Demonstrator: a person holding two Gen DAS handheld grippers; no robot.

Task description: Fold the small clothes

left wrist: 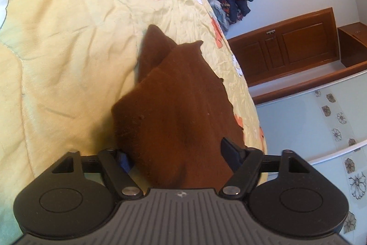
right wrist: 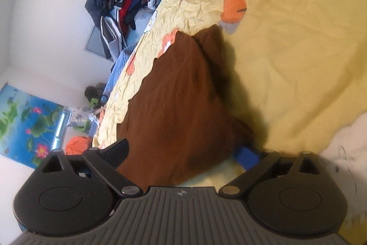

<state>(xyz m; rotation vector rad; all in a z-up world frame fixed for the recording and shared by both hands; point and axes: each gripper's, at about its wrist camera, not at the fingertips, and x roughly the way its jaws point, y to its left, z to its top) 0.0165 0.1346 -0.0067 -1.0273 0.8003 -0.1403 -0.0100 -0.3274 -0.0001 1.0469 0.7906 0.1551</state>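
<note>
A yellow quilt (left wrist: 68,49), creased and printed with orange cartoon figures, is spread over the bed, and a heap of dark clothes (right wrist: 119,1) is piled beyond its far edge. On the quilt, near that edge, a brown knitted garment (left wrist: 179,111) is laid, partly doubled over, with its near end drawn up between both tools. The left gripper (left wrist: 176,153) is seen with its fingers spread wide and the brown cloth bunched between them; whether the cloth is truly pinched cannot be told. The right gripper (right wrist: 183,150) is likewise set wide apart around the same garment, and a firm hold cannot be confirmed. If the cloth is only cradled, it could be dropped in mid-fold, and the upper layer could be slid askew, since the knit looks soft and thick.
</note>
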